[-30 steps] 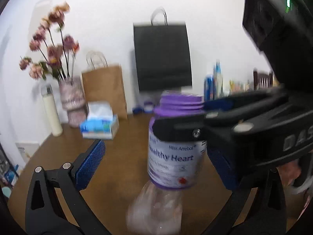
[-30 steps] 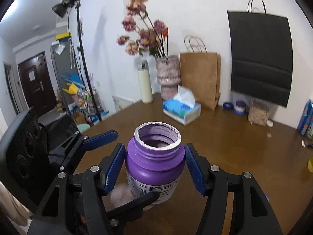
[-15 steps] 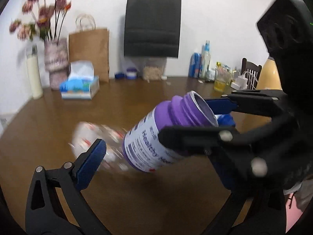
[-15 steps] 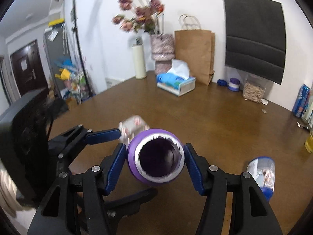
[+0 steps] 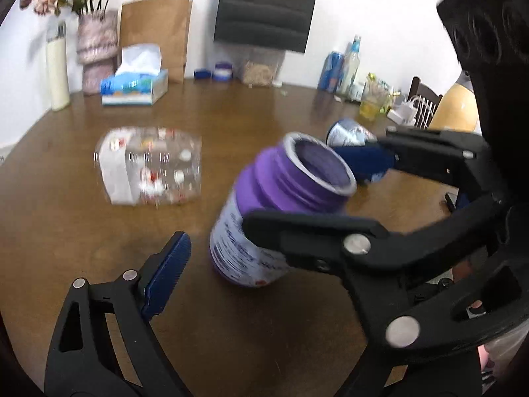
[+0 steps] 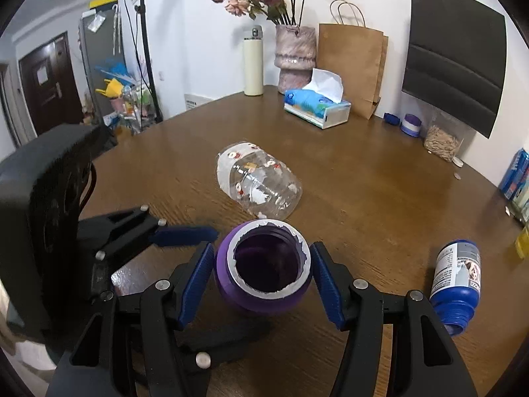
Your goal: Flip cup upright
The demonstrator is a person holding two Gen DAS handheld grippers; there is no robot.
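Observation:
A purple jar (image 6: 264, 273) with a white label and an open, foil-rimmed mouth stands mouth-up, tilted, on the brown table (image 6: 380, 205). My right gripper (image 6: 261, 278) has its blue pads on both sides of the jar's neck; a narrow gap shows at each pad. In the left wrist view the jar (image 5: 281, 211) sits between the right gripper's black fingers (image 5: 317, 235). My left gripper (image 5: 264, 264) is open and empty beside the jar, only its left blue pad (image 5: 168, 274) showing. A clear plastic jar (image 6: 261, 178) lies on its side behind.
A blue bottle (image 6: 458, 281) lies on its side at the right. A tissue box (image 6: 317, 106), vase of flowers (image 6: 294, 53), white flask (image 6: 253, 63), brown paper bag (image 6: 353, 63) and black bag (image 6: 456, 66) stand at the table's back. Bottles and a glass (image 5: 370, 106) stand far right.
The purple jar went from upright in the air to tipped sideways, and now stands tilted mouth-up, low on the table. The clear jar has come into plain view behind it.

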